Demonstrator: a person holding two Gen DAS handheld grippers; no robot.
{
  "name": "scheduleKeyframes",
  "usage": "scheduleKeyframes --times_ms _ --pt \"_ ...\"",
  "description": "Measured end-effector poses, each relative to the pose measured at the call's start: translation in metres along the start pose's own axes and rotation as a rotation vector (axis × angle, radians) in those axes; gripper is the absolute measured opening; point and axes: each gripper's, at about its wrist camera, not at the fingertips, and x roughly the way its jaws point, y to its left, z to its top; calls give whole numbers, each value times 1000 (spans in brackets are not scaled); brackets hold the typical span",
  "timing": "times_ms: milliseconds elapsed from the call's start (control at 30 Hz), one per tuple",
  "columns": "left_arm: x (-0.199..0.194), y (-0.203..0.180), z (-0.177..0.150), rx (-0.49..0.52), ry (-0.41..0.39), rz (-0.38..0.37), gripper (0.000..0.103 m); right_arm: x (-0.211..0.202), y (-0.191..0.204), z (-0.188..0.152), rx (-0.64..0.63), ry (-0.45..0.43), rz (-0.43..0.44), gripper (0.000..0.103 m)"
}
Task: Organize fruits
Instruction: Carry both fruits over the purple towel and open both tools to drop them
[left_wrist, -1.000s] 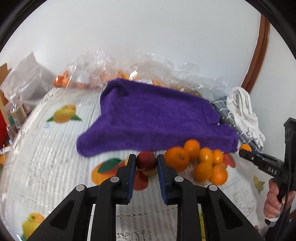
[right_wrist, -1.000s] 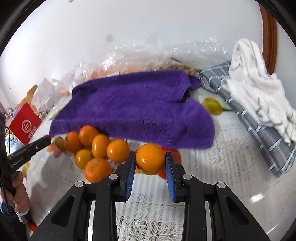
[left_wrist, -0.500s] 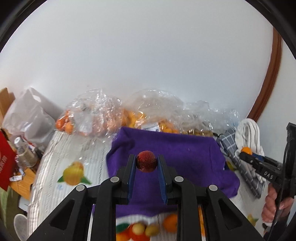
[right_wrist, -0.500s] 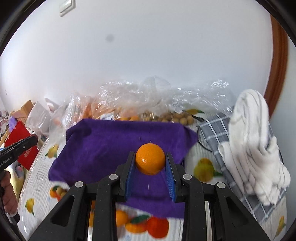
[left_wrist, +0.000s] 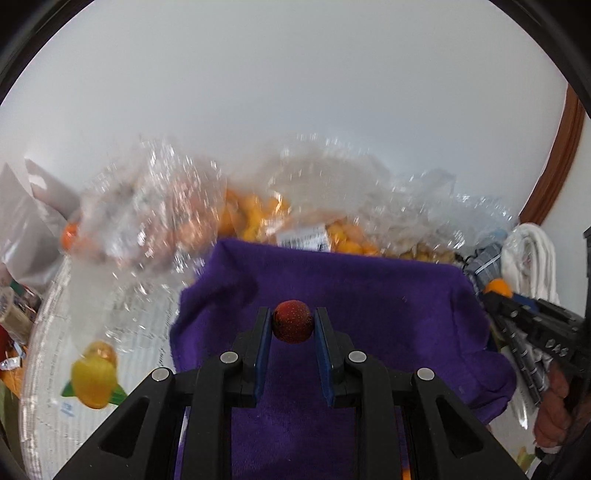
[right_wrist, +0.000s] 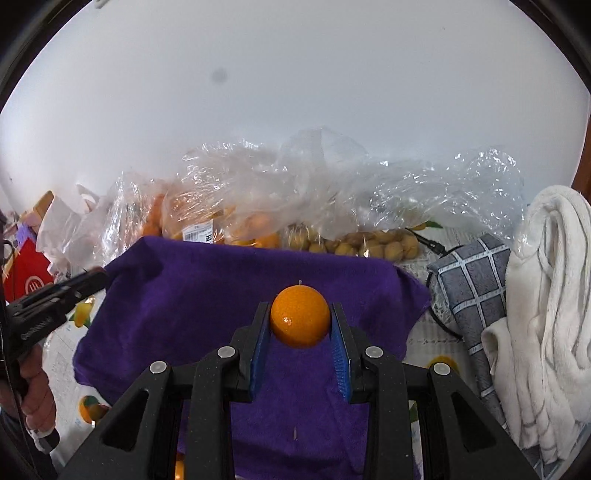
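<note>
My left gripper (left_wrist: 291, 326) is shut on a dark red strawberry (left_wrist: 292, 321) and holds it in the air over the purple towel (left_wrist: 369, 310). My right gripper (right_wrist: 300, 325) is shut on an orange (right_wrist: 300, 317) and holds it above the same purple towel (right_wrist: 207, 306). The right gripper with its orange also shows at the right edge of the left wrist view (left_wrist: 498, 291). The left gripper shows at the left edge of the right wrist view (right_wrist: 88, 280). The pile of loose oranges on the table is out of sight below both grippers.
Clear plastic bags of oranges (right_wrist: 236, 221) and small yellow fruits (right_wrist: 373, 243) lie behind the towel against the white wall. A grey checked cloth (right_wrist: 469, 291) and white towels (right_wrist: 546, 295) lie at the right. A red box (right_wrist: 26, 280) stands at the left.
Both grippers have risen from the table with their fruit and moved forward over the purple towel. The loose oranges have dropped out of view.
</note>
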Motion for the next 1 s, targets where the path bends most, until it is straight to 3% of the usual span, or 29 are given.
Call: scheduleKeyframes --times_ms 467,1000 --pt "31 0 -16 24 91 16 22 44 -35 -12 39 123 -39 31" --pt "47 -9 -22 60 137 44 22 69 -22 -25 -20 204 -50 31"
